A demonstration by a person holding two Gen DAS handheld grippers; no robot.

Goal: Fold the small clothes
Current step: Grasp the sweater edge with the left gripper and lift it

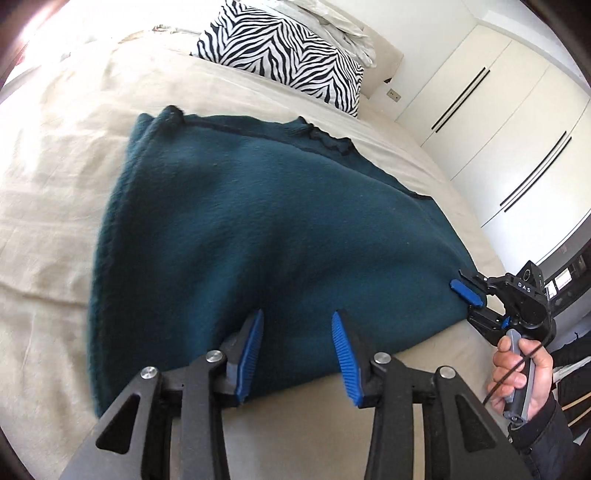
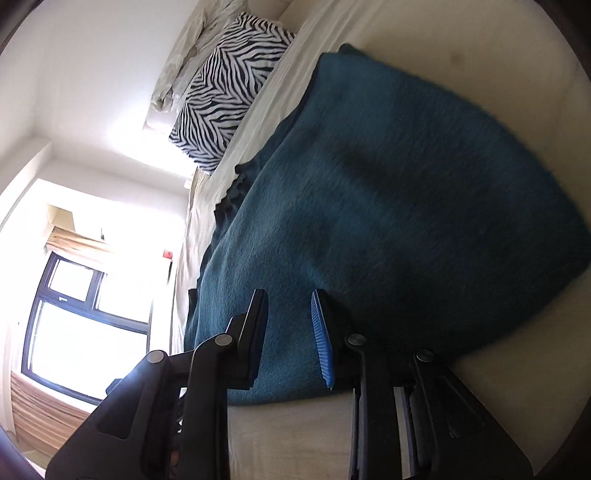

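A dark teal fleece garment (image 1: 240,229) lies folded flat on the beige bed (image 1: 55,184). My left gripper (image 1: 297,321) is open, its blue pads over the garment's near edge, holding nothing. My right gripper (image 1: 467,291) shows at the garment's right corner, held by a hand, jaws apart. In the right wrist view the right gripper (image 2: 288,301) is open over the garment (image 2: 388,184) near its edge, empty.
A zebra-print pillow (image 1: 288,55) and a white pillow (image 1: 343,22) lie at the head of the bed. White wardrobe doors (image 1: 498,129) stand to the right. A window (image 2: 85,314) shows in the right wrist view.
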